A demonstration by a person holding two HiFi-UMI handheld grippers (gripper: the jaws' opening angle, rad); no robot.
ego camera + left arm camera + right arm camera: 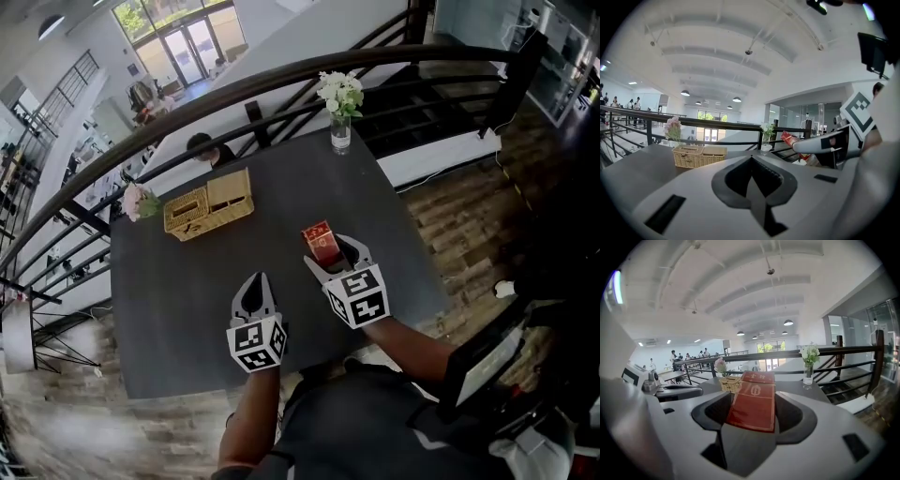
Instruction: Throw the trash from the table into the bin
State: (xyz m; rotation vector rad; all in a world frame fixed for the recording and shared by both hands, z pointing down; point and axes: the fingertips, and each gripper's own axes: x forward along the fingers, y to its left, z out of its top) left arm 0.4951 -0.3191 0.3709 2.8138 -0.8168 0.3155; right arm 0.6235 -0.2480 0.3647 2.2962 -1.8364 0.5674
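Floorboards (459,225) are seen around a dark bench (187,319), which is edged by a black railing (281,80). One wicker basket (208,204) and two flower bunches, a pink bunch (138,201) and a white bunch (339,94), are counted on it. One red packet (322,240) is clamped in the right gripper's (334,255) jaws above the bench. The left gripper's (255,283) jaws are pressed together, empty.

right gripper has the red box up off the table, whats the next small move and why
Probably keep the right gripper shut on the red box and swing it out past the edge of the table while turning to look for the bin. The box is clamped and clear of the tabletop, and no bin shows in any view, so letting go here would likely drop it back on the table.
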